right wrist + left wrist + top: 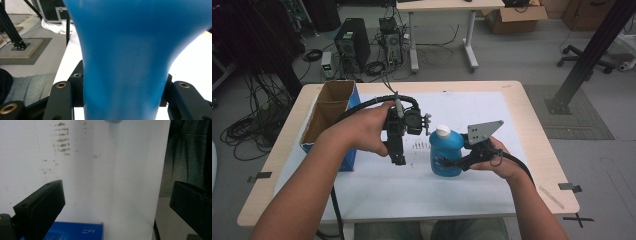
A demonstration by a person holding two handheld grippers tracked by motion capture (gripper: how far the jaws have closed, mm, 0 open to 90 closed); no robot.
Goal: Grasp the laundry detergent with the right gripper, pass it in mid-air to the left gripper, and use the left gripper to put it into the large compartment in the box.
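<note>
Bottle [446,152] standing at frame centre on the sheet [377,185], pinched low by the right gripper [451,162], left gripper [398,159] hanging wide and empty just beside it, risking a tip or slip if lifted by that tapered waist.

The blue bottle [125,62] is blurred and cut off at top and bottom in the right gripper view. Its cap is out of frame there. The blue box [75,233] has print too small to read.

A lab: computer towers [352,44], tangled cables [247,131] on the floor and an office chair [594,57].
</note>
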